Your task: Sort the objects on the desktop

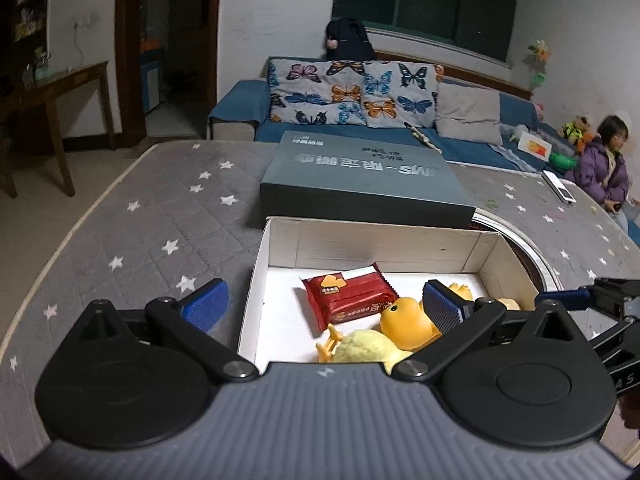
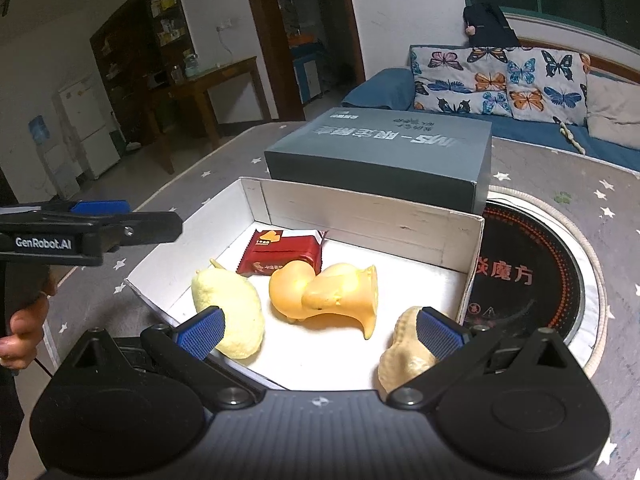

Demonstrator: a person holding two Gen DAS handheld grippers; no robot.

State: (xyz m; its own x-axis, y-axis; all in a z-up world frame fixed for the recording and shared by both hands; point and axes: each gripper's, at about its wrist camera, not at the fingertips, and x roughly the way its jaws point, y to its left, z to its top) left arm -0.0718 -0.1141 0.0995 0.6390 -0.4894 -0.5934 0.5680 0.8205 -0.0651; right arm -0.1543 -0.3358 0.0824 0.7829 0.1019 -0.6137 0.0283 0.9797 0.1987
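Note:
A white open box (image 1: 384,246) (image 2: 360,220) sits on the grey star-patterned table. It holds a red snack packet (image 1: 348,298) (image 2: 284,256), a yellow lemon toy (image 1: 366,346) (image 2: 230,314), an orange duck toy (image 1: 406,322) (image 2: 324,294) and a tan peanut toy (image 2: 404,354). My left gripper (image 1: 324,304) is open and empty, straddling the box's left wall. My right gripper (image 2: 320,330) is open and empty, above the box's near edge. The left gripper (image 2: 104,216) also shows at the left of the right wrist view.
A dark grey lidded box (image 1: 360,176) (image 2: 384,152) lies just behind the white box. A round black induction plate (image 2: 532,280) sits right of it. A white remote (image 1: 558,186) lies far right. A sofa with butterfly cushions (image 1: 352,92) and a child (image 1: 604,164) are beyond the table.

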